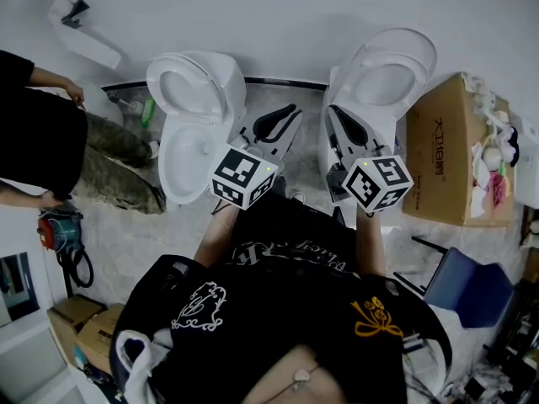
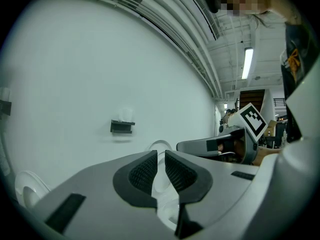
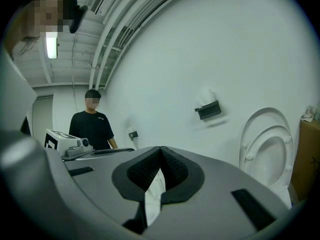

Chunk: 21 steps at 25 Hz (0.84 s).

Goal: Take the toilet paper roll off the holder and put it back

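Toilets [image 1: 192, 116]: two, side by side. Grippers: two. Left gripper [image 2: 161, 154] slightly parted, empty. Right gripper [image 3: 160, 149] clenched, empty. One roll [image 3: 206, 96] on holder [image 3: 208, 110], right of centre, bare wall [image 3: 240, 44] around.

The right gripper [image 3: 160, 150] has its jaws closed, dark ribbed pads meeting at the tips with nothing between them. Beyond, on the far white wall, a dark holder [image 3: 208, 111] carries a white toilet paper roll [image 3: 206, 96]. To the right stands a toilet [image 3: 265, 151] with its lid raised. At far left a person in a black T-shirt [image 3: 91, 126] stands behind the left gripper [image 3: 67, 144].
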{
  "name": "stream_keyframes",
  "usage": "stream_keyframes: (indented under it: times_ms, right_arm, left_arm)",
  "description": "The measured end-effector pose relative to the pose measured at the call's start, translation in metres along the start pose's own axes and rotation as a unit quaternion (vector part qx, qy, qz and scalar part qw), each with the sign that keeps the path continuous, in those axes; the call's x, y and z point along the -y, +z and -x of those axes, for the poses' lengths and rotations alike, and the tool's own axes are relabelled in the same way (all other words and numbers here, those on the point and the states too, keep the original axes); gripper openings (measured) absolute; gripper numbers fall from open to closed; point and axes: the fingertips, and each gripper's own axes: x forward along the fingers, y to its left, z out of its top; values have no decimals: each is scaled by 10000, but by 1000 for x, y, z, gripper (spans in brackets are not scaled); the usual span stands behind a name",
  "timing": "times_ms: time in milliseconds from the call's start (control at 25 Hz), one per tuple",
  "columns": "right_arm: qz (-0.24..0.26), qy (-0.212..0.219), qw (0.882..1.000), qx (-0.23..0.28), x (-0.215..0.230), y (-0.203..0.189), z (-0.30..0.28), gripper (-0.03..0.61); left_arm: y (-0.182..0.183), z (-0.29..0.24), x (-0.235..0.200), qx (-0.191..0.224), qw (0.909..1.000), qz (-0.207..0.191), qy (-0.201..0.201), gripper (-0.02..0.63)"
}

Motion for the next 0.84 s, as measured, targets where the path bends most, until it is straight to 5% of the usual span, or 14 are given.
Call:
stream_keyframes:
  times_ms: [840]
  right_arm:
    - [72, 13, 9998, -158, 9, -5, -7, 14]
  left_arm:
    - [0, -11, 0, -29, 10000, -40, -46, 46]
